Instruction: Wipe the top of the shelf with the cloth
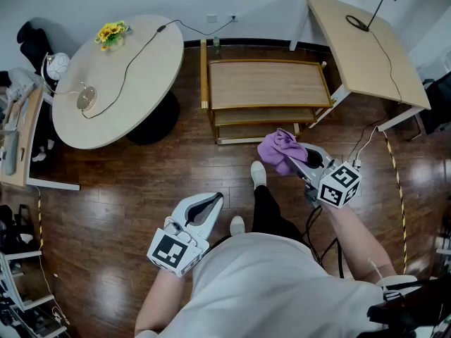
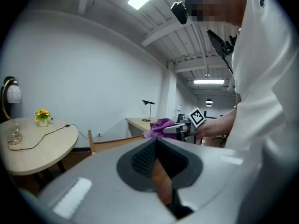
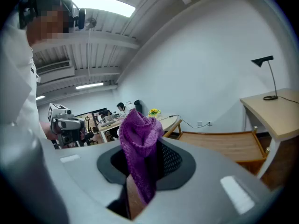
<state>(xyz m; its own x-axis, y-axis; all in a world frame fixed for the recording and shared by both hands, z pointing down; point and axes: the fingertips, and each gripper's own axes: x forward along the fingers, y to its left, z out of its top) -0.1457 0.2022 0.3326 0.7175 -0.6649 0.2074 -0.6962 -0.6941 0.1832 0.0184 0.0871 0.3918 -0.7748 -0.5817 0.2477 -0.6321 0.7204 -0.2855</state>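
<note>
You hold the cloth [image 1: 278, 150] in front of the shelf [image 1: 268, 83].
Your right gripper [image 1: 299, 157] is clamped on the purple cloth, above the floor near the shelf's front edge; your left gripper [image 1: 208, 204] has its jaws together on nothing.

- The wooden shelf [image 1: 268, 83] stands on the dark plank floor [image 1: 127, 182].
- The round table [image 1: 141, 90] bears yellow flowers [image 1: 111, 32] and a black cable [image 1: 144, 48].
- The desk [image 1: 366, 58] bears a black lamp [image 1: 361, 22].
</note>
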